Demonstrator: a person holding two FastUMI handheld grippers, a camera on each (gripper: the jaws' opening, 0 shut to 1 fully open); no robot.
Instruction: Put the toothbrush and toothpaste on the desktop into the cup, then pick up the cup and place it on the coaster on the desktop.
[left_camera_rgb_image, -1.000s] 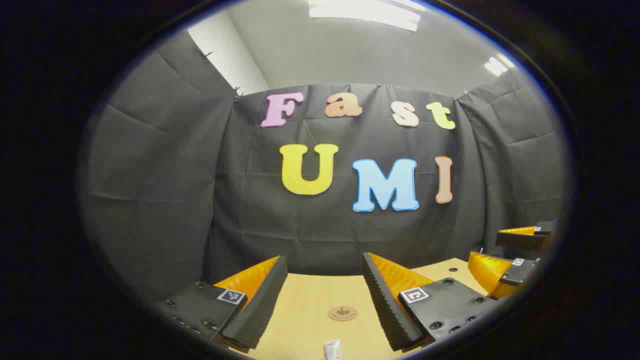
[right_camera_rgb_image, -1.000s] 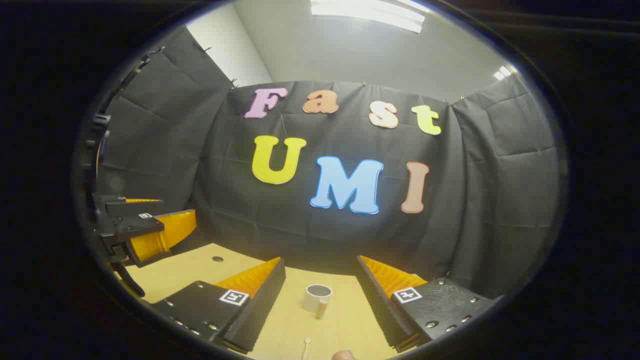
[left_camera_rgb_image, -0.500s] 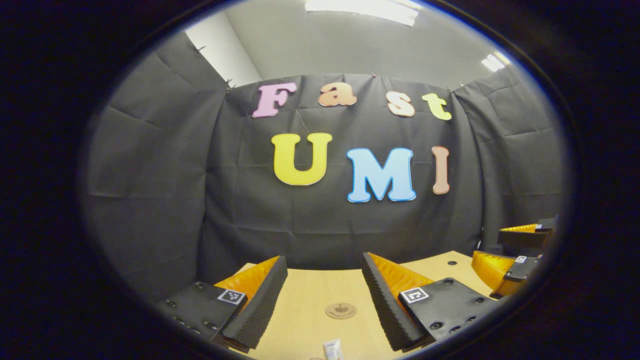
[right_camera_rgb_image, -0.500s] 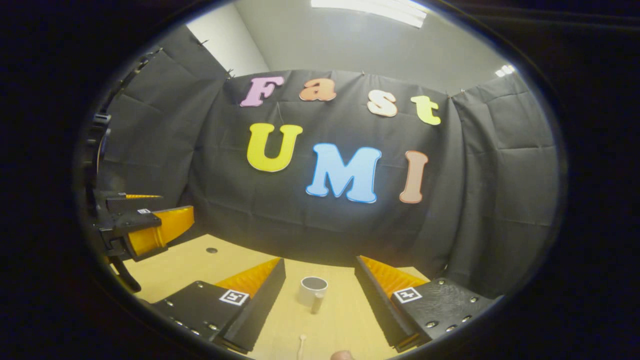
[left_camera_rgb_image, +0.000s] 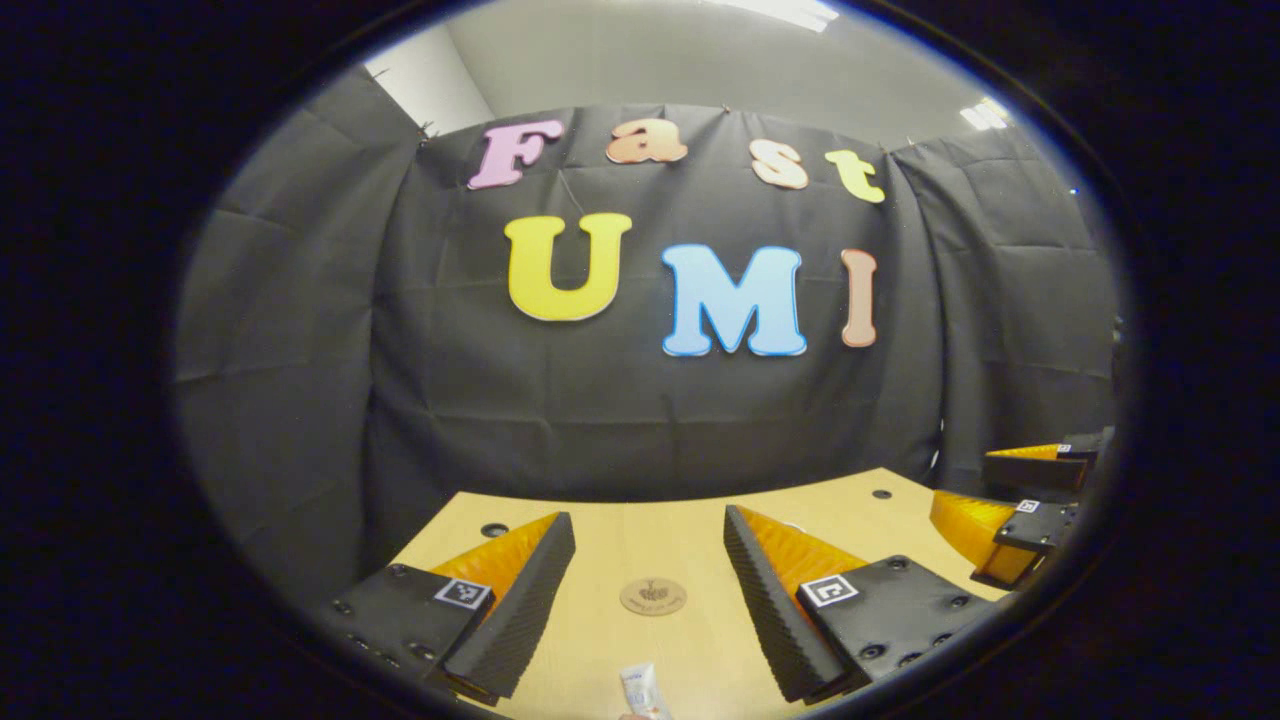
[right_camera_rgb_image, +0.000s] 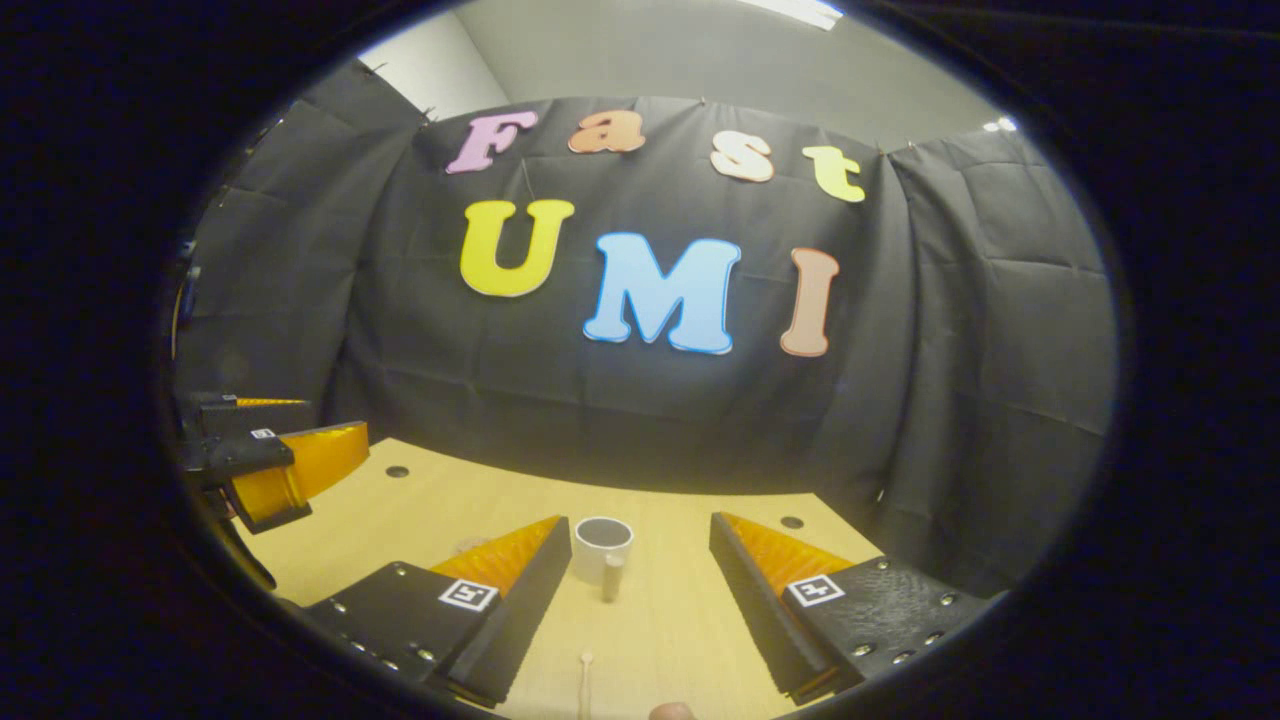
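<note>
Inspector: State of the left gripper (left_camera_rgb_image: 648, 560)?

Clerk: Jaws spread wide, gripping nothing, above the desktop (left_camera_rgb_image: 600, 640). The coaster (left_camera_rgb_image: 652, 597) lies between its fingers; the toothpaste (left_camera_rgb_image: 643, 693) is nearer the camera than the coaster.

Inspector: And the right gripper (right_camera_rgb_image: 640, 565)?

Clerk: Likewise wide apart and empty. The cup (right_camera_rgb_image: 602, 547) stands upright between its fingers; the toothbrush (right_camera_rgb_image: 585, 680) lies on the near side of the cup.
</note>
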